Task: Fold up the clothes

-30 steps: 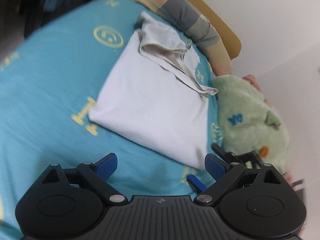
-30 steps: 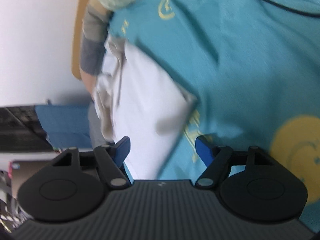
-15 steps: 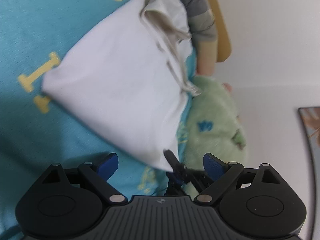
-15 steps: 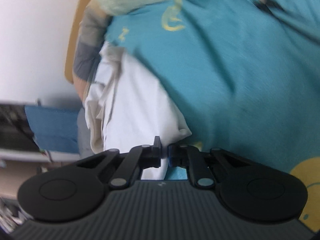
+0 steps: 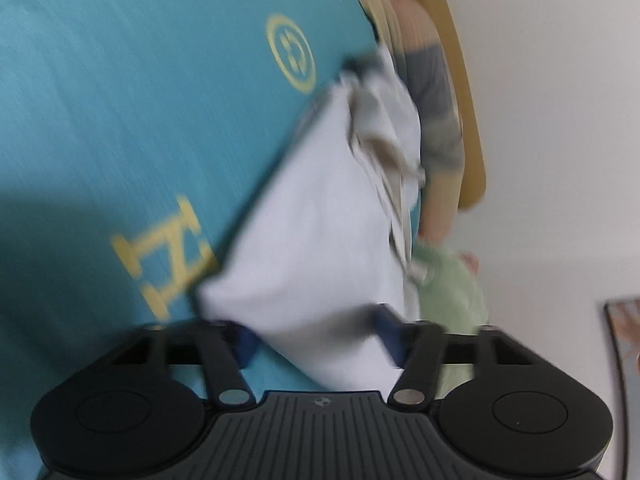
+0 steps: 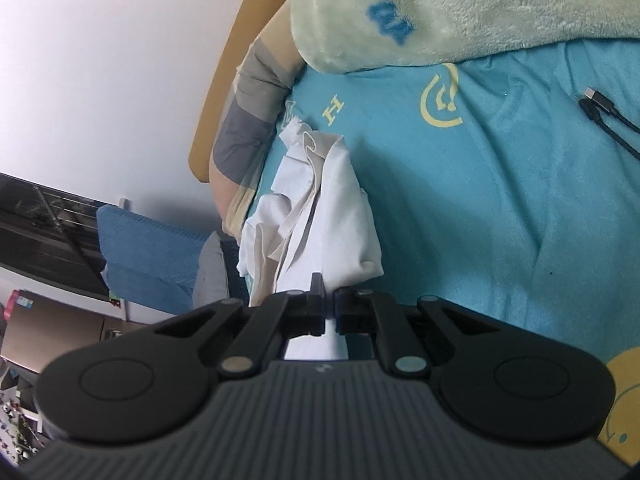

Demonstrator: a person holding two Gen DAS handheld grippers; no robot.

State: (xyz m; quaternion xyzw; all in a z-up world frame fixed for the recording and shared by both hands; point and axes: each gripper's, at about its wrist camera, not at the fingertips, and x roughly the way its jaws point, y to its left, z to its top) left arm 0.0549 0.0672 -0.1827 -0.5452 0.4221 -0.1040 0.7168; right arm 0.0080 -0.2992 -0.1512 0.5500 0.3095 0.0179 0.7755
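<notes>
Change: since half a second ago the left gripper [image 5: 320, 344] has come closer over the near end of the white garment [image 5: 320, 240], and its fingers have narrowed from a wide spread; the right gripper [image 6: 329, 308] was already clamped on the cloth then and stays so.
Left gripper: its blue-padded fingers [image 5: 386, 330] stand partly apart with the near corner of the garment between them — the view is blurred, and whether the pads touch the cloth cannot be told.
Right gripper: fingers pressed together, pinching a near edge of the white garment [image 6: 340, 216], which runs up and away from them.
Garment: white, partly folded, lying on the bed [image 5: 120, 120] near its far edge; a rumpled, greyish bunch of fabric [image 5: 384, 128] sits at its far end.
Bed: covered by a teal sheet with yellow printed letters and round emblems.
Pillow: striped in grey and beige [image 6: 248, 112], at the far edge of the bed, just beyond the garment's bunched end, against a tan headboard [image 6: 216, 112].
Blanket: pale green and fleecy [image 6: 460, 8], with blue marks, lying on the bed beside the pillow — near the garment but apart from it in the right wrist view.
Cable: black, with a plug end [image 6: 600, 108], on the sheet well to the right of the garment.
</notes>
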